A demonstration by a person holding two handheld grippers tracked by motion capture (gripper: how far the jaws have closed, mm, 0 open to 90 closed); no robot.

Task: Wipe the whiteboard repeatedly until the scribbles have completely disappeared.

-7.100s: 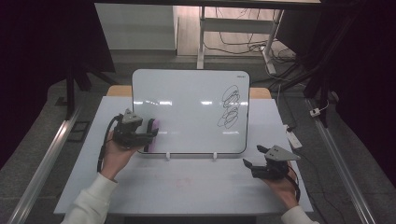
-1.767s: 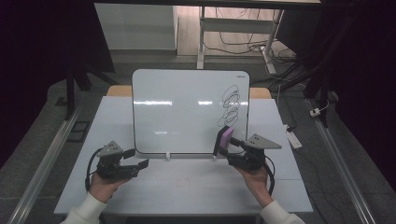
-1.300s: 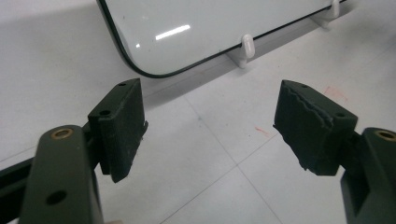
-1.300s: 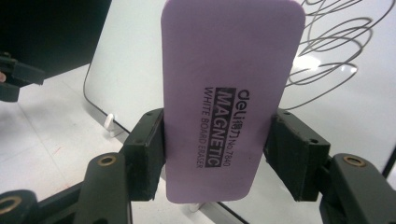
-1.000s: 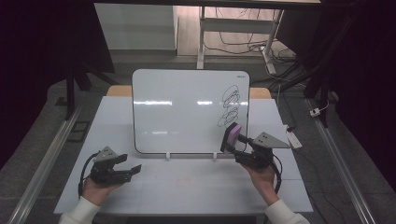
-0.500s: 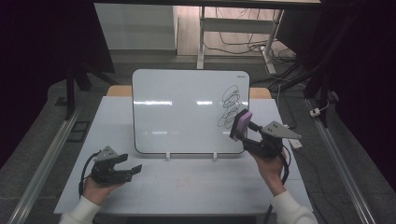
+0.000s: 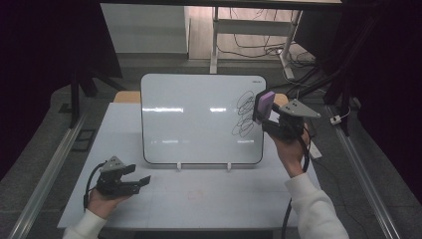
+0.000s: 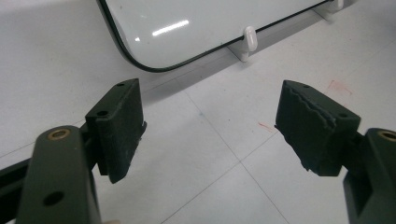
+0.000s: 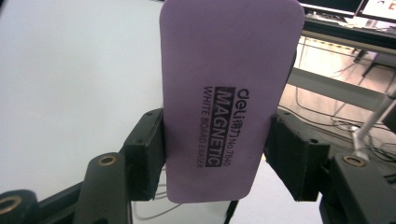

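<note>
Eraser (image 9: 229, 93) clamped in right gripper (image 7: 268, 117) fingers at whiteboard (image 7: 199, 119); left gripper (image 7: 130, 180) fingers wide over white table (image 7: 209, 199).

Purple eraser (image 7: 263, 105) upright against scribbled whiteboard (image 7: 199, 119)

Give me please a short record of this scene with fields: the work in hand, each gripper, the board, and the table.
work: wiping black scribbles off a whiteboard with an eraser
right gripper: shut on the purple eraser, raised at the board's right edge beside the scribbles
left gripper: jaws apart, holding nothing, low over the table near the board's lower left corner
whiteboard: propped on two small white feet, blank but for the scribbles at right
table: white, a few faint red marks
</note>
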